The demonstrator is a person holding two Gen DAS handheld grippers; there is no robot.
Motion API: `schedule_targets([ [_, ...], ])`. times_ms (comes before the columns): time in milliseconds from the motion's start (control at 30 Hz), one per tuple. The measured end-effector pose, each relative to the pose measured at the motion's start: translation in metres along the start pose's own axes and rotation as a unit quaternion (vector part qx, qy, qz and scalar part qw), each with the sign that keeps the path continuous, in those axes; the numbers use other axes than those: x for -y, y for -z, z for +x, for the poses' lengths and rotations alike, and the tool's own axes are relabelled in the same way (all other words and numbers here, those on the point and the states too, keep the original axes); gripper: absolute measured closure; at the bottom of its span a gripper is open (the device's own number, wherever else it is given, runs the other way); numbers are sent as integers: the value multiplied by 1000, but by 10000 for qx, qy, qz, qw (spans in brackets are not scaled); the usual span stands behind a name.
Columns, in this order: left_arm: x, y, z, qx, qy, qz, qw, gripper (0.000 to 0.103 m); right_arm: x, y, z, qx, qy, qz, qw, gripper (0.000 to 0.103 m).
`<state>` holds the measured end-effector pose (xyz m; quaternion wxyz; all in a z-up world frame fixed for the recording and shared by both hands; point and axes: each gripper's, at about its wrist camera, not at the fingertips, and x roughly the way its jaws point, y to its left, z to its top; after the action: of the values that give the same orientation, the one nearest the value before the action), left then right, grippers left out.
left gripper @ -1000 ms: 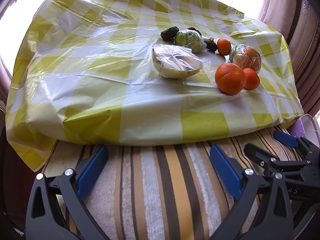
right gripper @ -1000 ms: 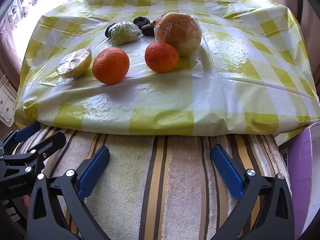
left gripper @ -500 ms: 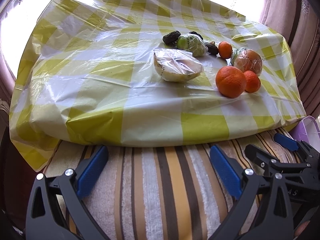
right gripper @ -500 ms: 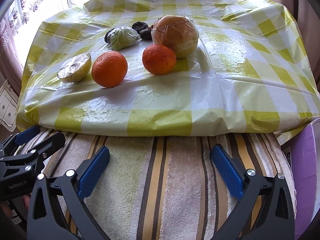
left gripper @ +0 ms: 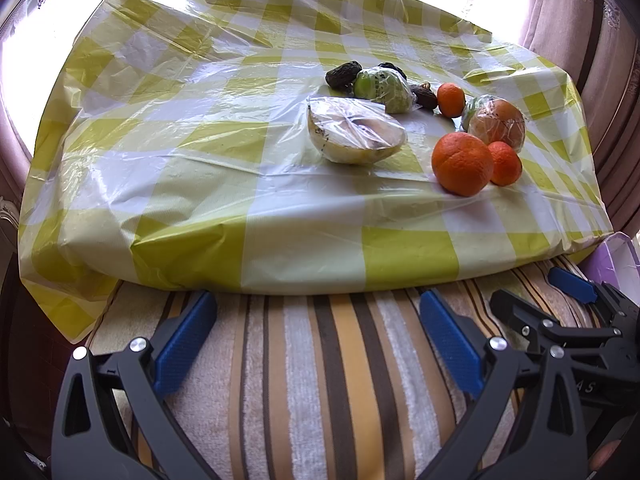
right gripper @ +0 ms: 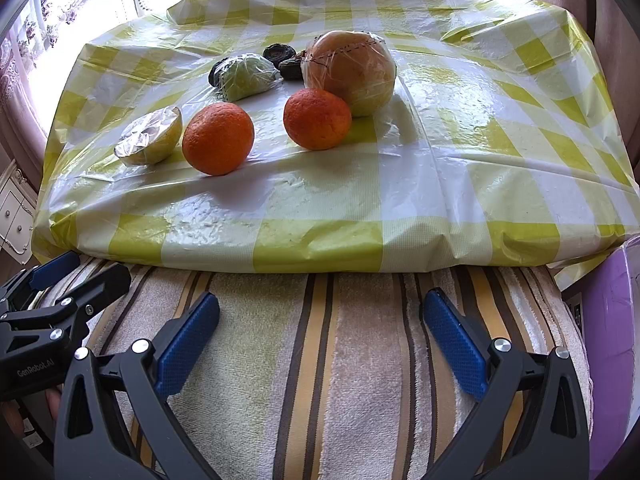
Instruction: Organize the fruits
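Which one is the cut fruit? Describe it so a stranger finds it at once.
On the checked cloth, find the fruit cluster. At its left edge, apart from the big orange, lies the half fruit. It alone is halved: pale rind, flat cut face under cling film.

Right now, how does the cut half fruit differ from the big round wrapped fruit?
The cut half fruit is a pale yellow half, cut face showing; the big round wrapped fruit is whole and orange-tan. The half lies alone at the left; the round one touches an orange. Both are wrapped in clear film.

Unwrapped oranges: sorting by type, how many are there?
3: a large orange nearest, a smaller orange touching its right, a small orange farther back. Others may hide behind wrapped fruit.
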<state>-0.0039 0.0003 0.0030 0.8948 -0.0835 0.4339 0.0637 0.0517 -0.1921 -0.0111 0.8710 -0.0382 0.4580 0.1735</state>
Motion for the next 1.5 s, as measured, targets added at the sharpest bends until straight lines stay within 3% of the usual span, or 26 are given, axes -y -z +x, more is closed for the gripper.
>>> schedule_targets([
  [1100, 1, 1, 0, 13, -7, -1, 10000, 1, 1, 0, 0, 14, -11, 3, 10000, 4],
  [1300, 3, 2, -8, 304, -170, 57, 9994, 2, 0, 0, 0, -64, -68, -96, 9999, 4],
  [1433, 10, 6, -23, 685, -256, 244, 9970, 2, -1, -4, -4, -280, -195, -255, 9991, 4],
  [1500, 14, 8, -30, 878, -264, 325, 9953, 2, -1, -2, -8, -177, -229, -212, 9994, 4],
])
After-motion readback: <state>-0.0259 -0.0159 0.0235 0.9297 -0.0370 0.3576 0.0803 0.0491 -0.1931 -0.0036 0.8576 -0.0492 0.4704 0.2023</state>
